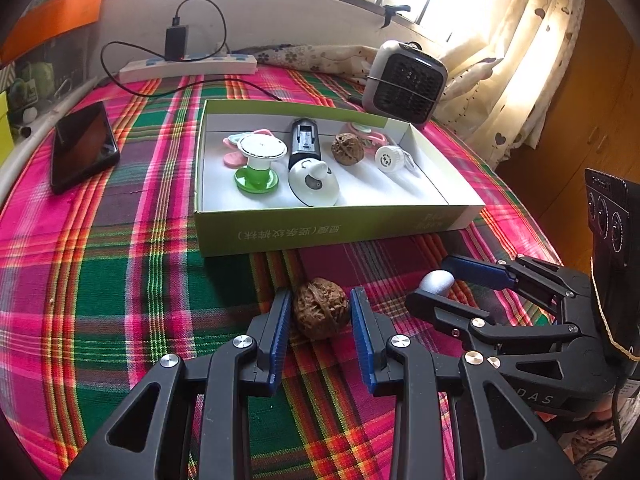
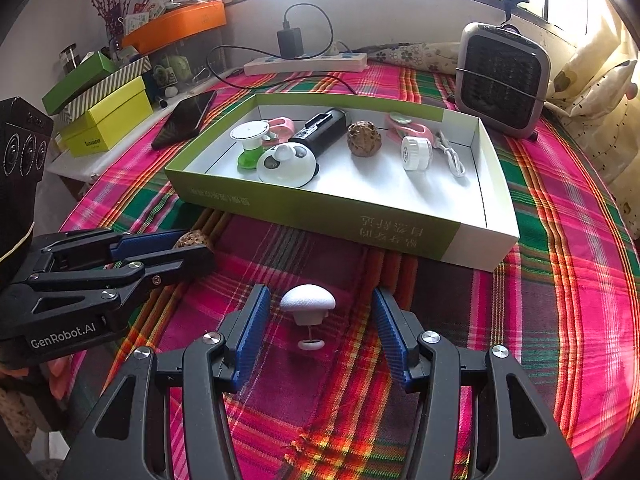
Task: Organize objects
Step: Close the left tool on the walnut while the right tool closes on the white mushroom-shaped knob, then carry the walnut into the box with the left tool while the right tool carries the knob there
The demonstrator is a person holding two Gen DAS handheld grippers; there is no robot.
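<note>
Brown and wrinkled, a walnut (image 1: 320, 307) is lying on the plaid cloth (image 1: 120, 280) just in front of the green box (image 1: 320, 232), outside its near wall. It is sitting between the blue pads of the left gripper (image 1: 320, 312), roughly round, so no long axis is steering the approach. The left gripper's jaws are standing partly spread around it; a sliver of cloth is showing on each side, so the pads are appearing not yet pressed on the shell.

To the right of the walnut, also in front of the box, a white mushroom-shaped knob (image 2: 307, 307) is standing cap-up on the cloth, centred between the fingers of the right gripper (image 2: 318, 322). Those jaws are spread wider, with clear gaps either side, touching nothing.

Each gripper is nearest its own item; the box is lying straight ahead of both.

Inside the box: a second walnut (image 1: 347, 149), a white-and-green spool (image 1: 260, 160), a black cylinder (image 1: 305, 142), a white round cap (image 1: 386, 157), a white domed gadget (image 1: 314, 182).

Behind the box: a small grey heater (image 1: 404, 82), a power strip (image 1: 188, 67). Left of the box: a dark phone (image 1: 84, 146).
</note>
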